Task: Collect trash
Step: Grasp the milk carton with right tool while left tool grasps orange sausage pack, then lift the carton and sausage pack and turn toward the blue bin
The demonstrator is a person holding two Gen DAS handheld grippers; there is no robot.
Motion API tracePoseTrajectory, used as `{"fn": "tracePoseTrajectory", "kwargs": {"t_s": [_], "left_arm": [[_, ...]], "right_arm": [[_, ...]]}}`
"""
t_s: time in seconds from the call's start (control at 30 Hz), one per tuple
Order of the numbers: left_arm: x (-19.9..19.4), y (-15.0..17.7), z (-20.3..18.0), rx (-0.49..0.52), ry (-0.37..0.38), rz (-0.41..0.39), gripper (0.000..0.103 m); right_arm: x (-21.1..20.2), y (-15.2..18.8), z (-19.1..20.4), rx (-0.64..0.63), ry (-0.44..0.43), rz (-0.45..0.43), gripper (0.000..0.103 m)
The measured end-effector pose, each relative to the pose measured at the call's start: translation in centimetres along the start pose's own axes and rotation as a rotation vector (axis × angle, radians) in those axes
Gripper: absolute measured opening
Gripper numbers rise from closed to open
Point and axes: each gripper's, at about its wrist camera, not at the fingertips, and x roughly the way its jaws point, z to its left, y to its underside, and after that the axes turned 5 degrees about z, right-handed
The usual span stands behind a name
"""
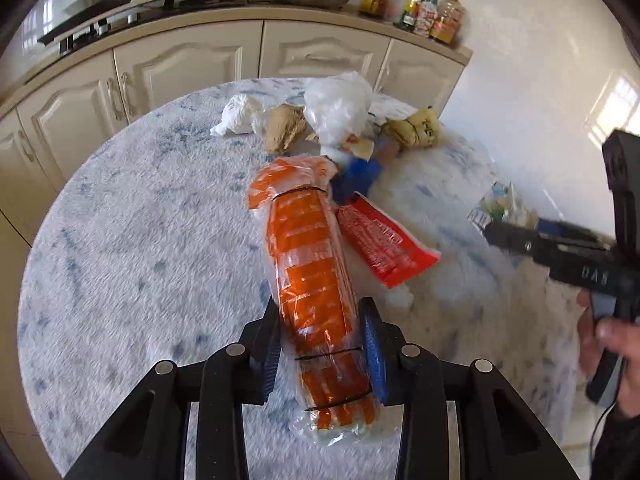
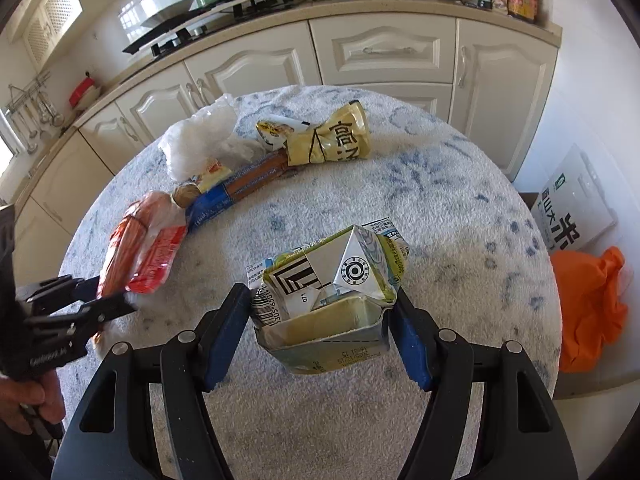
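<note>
- Two grippers are over a round table [image 1: 120,240] with a fluffy white and blue cover.
- The left gripper [image 1: 324,354] has its jaws narrowed around an orange wrapper bundle [image 1: 308,272]; both pads touch its sides near the close end, and the bundle runs away from the jaws along the table.
- Just right of this bundle, beyond the jaws, lies a red packet [image 1: 380,244].
- Further ahead is a pile: a clear plastic bag [image 1: 338,108], a brown paper lump [image 1: 284,126] and a yellow packet [image 1: 416,130].
- The right gripper [image 2: 322,324] holds a crushed drink carton [image 2: 332,296] between its pads, jaws about half open, the carton squeezed on both sides.
- On the floor, right of this gripper, sits an orange bag [image 2: 588,308].
</note>
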Motion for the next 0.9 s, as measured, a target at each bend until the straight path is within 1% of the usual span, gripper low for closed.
{"fn": "tracePoseTrajectory", "kwargs": {"t_s": [0.07, 0.13, 0.2, 0.23, 0.27, 0.33, 0.37, 0.43, 0.53, 0.73, 0.9], "left_arm": [[0.0, 0.1, 0.3, 0.005, -0.026, -0.005, 0.04], [0.2, 0.0, -0.2, 0.005, -0.046, -0.009, 0.04], [0.6, -0.2, -1.1, 0.033, -0.079, -0.024, 0.037], [0.8, -0.2, -1.3, 0.041, -0.091, -0.031, 0.032], [0.8, -0.3, -1.4, 0.031, -0.083, -0.029, 0.029], [0.5, -0.3, -0.3, -0.022, 0.001, -0.025, 0.026], [0.0, 0.1, -0.3, -0.04, 0.021, -0.035, 0.024], [-1.1, 0.6, 0.0, -0.04, 0.008, -0.059, 0.024], [-2.6, 1.5, 0.3, -0.043, 0.008, -0.086, 0.024], [-6.1, 3.2, -0.6, -0.036, 0.015, -0.139, 0.024], [-9.6, 3.1, -1.8, -0.002, 0.032, -0.216, 0.024]], "right_arm": [[0.1, 0.2, -0.1, 0.006, -0.001, 0.005, 0.069], [0.1, 0.5, -0.1, 0.008, -0.001, 0.009, 0.069], [0.0, 0.8, 0.1, 0.008, -0.003, 0.008, 0.069], [-0.2, 0.9, 0.1, 0.008, -0.003, 0.006, 0.069], [-0.5, 1.1, 0.1, 0.009, -0.003, 0.001, 0.069], [-1.0, 1.4, 0.1, 0.012, -0.003, -0.007, 0.069], [-1.4, 1.6, 0.0, 0.016, -0.002, -0.013, 0.069], [-2.0, 1.9, -0.4, 0.026, -0.001, -0.02, 0.069], [-2.6, 2.2, -0.8, 0.043, -0.005, -0.027, 0.069], [-3.5, 2.5, -0.7, 0.046, -0.02, -0.045, 0.069], [-5.5, 2.6, -0.5, 0.043, -0.031, -0.093, 0.069]]}}
